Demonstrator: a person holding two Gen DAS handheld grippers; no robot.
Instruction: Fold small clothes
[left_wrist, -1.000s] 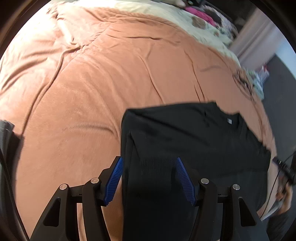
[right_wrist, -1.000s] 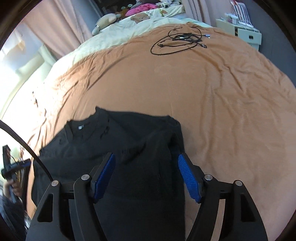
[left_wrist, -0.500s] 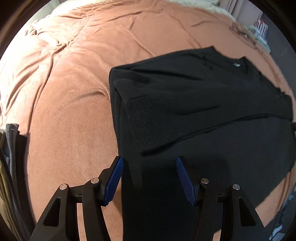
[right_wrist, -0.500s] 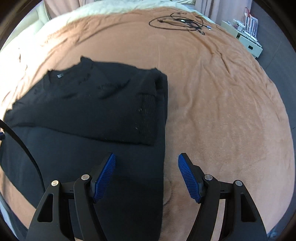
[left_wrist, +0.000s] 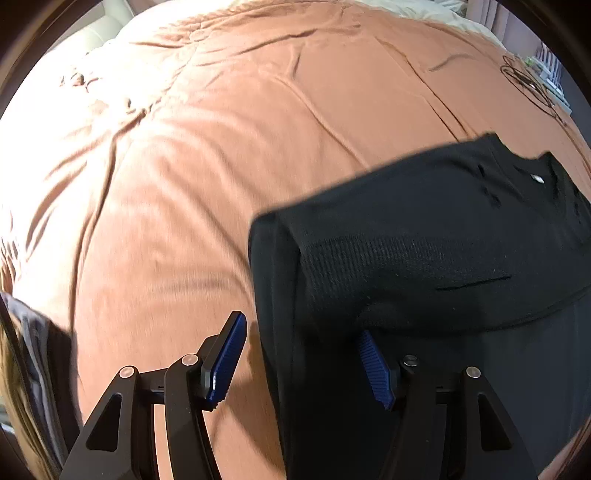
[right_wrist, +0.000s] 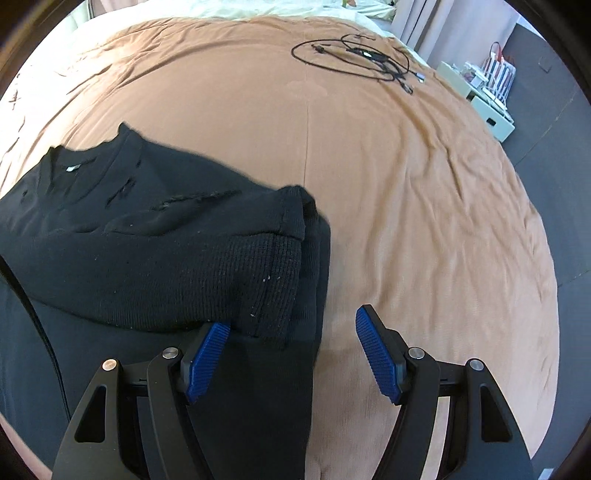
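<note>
A black knit sweater (left_wrist: 424, 229) lies flat on the orange-brown bedspread (left_wrist: 221, 147), neck label at the far end and both sleeves folded in across its body. My left gripper (left_wrist: 301, 354) stands open over the sweater's left side edge, one finger above the bedspread and the other above the cloth just below the ribbed cuff. In the right wrist view the sweater (right_wrist: 129, 240) fills the left side. My right gripper (right_wrist: 291, 350) is open over the right side edge, its left pad tucked by the folded sleeve cuff (right_wrist: 280, 269). Neither gripper presses on cloth.
Black cables (right_wrist: 354, 55) lie coiled on the far part of the bedspread (right_wrist: 424, 203). A white storage box (right_wrist: 487, 107) stands beyond the bed's right edge. Cream bedding lies at the head end. Grey folded cloth (left_wrist: 33, 332) sits at the lower left of the left wrist view.
Both grippers drew back from the folded sleeves, sank towards the bed and shifted outward, so each now straddles a side edge of the sweater. Their jaws stayed equally wide.
</note>
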